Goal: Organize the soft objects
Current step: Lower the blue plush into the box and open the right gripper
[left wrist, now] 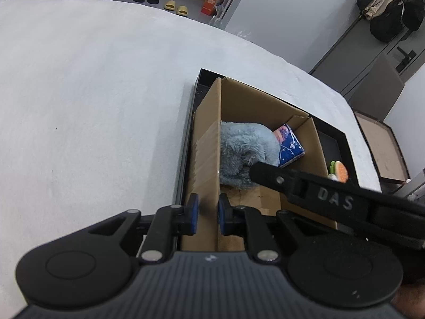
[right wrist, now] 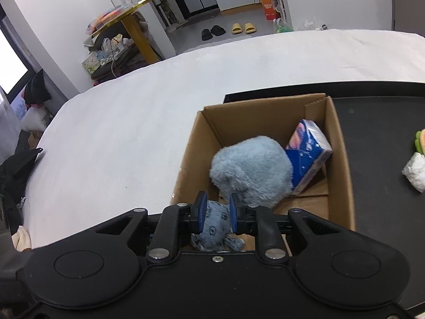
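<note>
An open cardboard box (right wrist: 342, 159) stands in the left end of a black tray (right wrist: 385, 122). Inside lie a fluffy light-blue plush (right wrist: 252, 170) and a blue tissue pack (right wrist: 309, 154) leaning on the right wall. My left gripper (left wrist: 208, 214) is shut on the box's left wall (left wrist: 209, 143), one pad on each side. My right gripper (right wrist: 217, 216) is over the box's near end, shut on a blue patterned soft piece (right wrist: 215, 228) beside the plush. In the left wrist view, the right gripper (left wrist: 263, 172) reaches in over the plush (left wrist: 244, 151) beside the tissue pack (left wrist: 290, 146).
An orange and green soft toy (left wrist: 338, 171) and a white soft lump (right wrist: 414, 171) lie in the tray to the right of the box. The white cloth-covered table (right wrist: 132, 133) stretches left and beyond. Slippers (right wrist: 243, 28) and furniture stand on the floor past the table.
</note>
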Demonstrator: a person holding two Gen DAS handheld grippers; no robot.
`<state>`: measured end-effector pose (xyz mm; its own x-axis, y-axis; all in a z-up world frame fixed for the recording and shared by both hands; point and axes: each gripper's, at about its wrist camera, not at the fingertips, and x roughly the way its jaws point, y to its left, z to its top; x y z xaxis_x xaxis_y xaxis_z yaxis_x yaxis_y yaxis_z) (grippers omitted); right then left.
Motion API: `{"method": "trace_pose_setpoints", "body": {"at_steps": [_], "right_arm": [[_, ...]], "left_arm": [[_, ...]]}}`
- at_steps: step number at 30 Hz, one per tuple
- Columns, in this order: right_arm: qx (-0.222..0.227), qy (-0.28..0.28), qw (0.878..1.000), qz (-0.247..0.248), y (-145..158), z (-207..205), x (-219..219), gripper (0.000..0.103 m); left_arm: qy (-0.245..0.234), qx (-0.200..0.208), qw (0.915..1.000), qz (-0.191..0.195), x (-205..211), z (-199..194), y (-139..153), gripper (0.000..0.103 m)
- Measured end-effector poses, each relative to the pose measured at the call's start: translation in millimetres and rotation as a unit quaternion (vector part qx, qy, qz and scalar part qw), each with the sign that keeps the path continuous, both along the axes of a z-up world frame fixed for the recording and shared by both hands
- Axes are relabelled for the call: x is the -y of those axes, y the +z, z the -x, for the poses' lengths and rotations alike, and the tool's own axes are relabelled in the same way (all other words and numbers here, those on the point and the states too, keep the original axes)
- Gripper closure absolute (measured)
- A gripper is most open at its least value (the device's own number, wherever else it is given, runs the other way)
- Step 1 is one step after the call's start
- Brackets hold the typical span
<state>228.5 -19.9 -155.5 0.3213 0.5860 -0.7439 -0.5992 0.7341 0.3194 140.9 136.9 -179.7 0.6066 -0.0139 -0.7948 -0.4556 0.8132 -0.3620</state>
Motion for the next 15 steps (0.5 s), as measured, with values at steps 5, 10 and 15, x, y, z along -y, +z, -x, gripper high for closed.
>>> {"method": "trace_pose_setpoints", "body": {"at_steps": [5,10,15], "right_arm": [[-0.001,-0.002,1.000,0.006,1.3,1.2,15.5,0.080],[0.017,0.003,1.000,0.006,9.9,6.8,27.8,0.060],[0.038,0.001,0.999,-0.001,19.5,7.6,41.2,0.050]], "left_arm": [[0.001,-0.007,0.9997,-0.024,5.8,-2.9,3.4,0.088],[0.009,-0.014,0.9988,-0.045,6.8,-4.3,9.4,0.075],[0.017,-0.014,0.9980,-0.059,9.7,-5.7,13.7,0.055]]}}
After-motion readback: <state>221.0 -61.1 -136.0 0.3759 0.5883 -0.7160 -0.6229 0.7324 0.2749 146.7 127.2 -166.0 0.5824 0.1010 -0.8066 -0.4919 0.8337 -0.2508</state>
